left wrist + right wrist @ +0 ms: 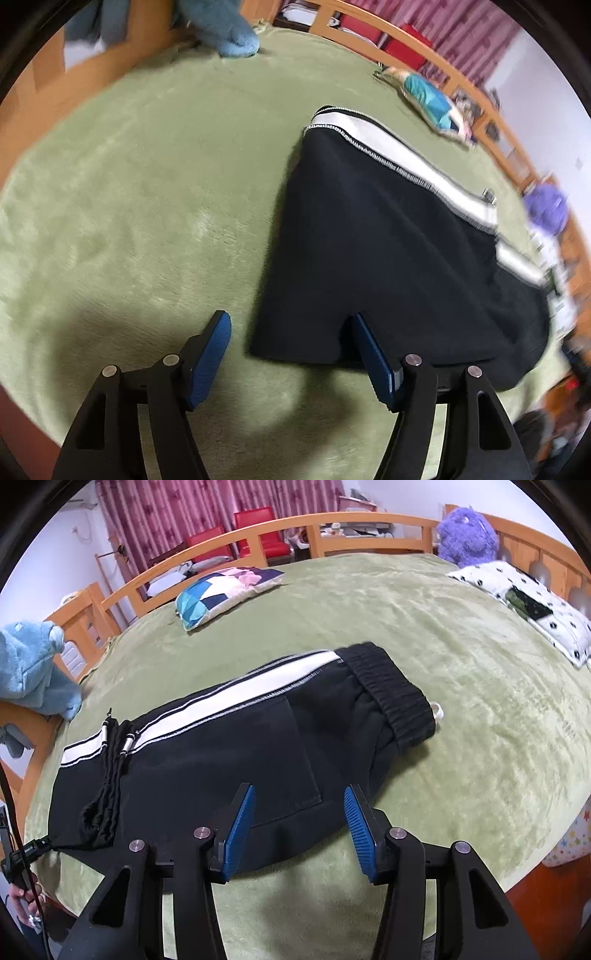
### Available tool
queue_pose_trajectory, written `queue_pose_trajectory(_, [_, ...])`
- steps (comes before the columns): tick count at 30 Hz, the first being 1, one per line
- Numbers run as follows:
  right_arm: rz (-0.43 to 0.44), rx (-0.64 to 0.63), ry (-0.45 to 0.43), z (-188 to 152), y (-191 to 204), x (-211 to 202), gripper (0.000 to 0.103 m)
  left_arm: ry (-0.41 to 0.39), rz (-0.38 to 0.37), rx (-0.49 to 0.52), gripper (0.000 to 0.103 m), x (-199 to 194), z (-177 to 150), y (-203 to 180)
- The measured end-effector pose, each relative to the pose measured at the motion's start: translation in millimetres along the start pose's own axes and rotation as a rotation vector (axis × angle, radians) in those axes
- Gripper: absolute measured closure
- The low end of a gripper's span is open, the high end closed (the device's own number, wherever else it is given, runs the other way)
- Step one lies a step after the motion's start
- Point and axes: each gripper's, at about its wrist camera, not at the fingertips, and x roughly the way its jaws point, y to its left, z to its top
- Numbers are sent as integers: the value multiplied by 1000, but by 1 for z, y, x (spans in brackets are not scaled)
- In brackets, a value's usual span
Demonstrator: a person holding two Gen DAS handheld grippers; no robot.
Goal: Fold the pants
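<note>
Black pants with a white side stripe lie folded into a compact bundle on the green bed cover. Their ribbed waistband is at the right end and a dark drawstring lies across the left end. In the left wrist view the same pants fill the right half. My left gripper is open above the bundle's near left corner, with nothing pressed between its blue pads. My right gripper hangs open over the near edge of the pants, and its pads touch nothing.
A blue plush toy sits at the bed's left edge and a purple one at the far right. A patterned cushion and a spotted pillow lie on the cover. Wooden rails ring the bed. A hand shows at lower left.
</note>
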Motion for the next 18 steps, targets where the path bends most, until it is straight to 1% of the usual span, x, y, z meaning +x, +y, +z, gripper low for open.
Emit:
queue_pose_trajectory(3, [11,53,15,-2,-13,10,53,-8,-63,-73,36,-2,-1,13])
queue_pose_trajectory(6, [14,87,33,-2,-20,22,53,-17,-85,-103,36,2,-1,14])
queue_pose_trajectory(9, [6,102,49,1,-27,36,53,-20,-85,-98,37,8,-3,8])
queue_pose_trajectory(12, [-23,101,47,4,-32,50,53,-25,-44,-89,37,13,-4,-1])
queue_pose_trajectory(14, [-35,106,54,2,-36,63,53,-29,-35,-102,37,13,-3,-2])
queue_pose_trajectory(15, [-44,113,64,0,-38,70,53,-35,-32,-114,42,13,-3,0])
queue_pose_trajectory(16, [-69,123,87,-2,-41,78,53,-40,-30,-121,51,13,-2,0])
queue_pose_trajectory(17, [-76,135,103,-3,-43,83,53,-41,-28,-117,56,13,-2,-1])
queue_pose_trajectory(18, [-61,161,116,-3,-47,86,53,-43,-9,-100,62,11,-2,-5])
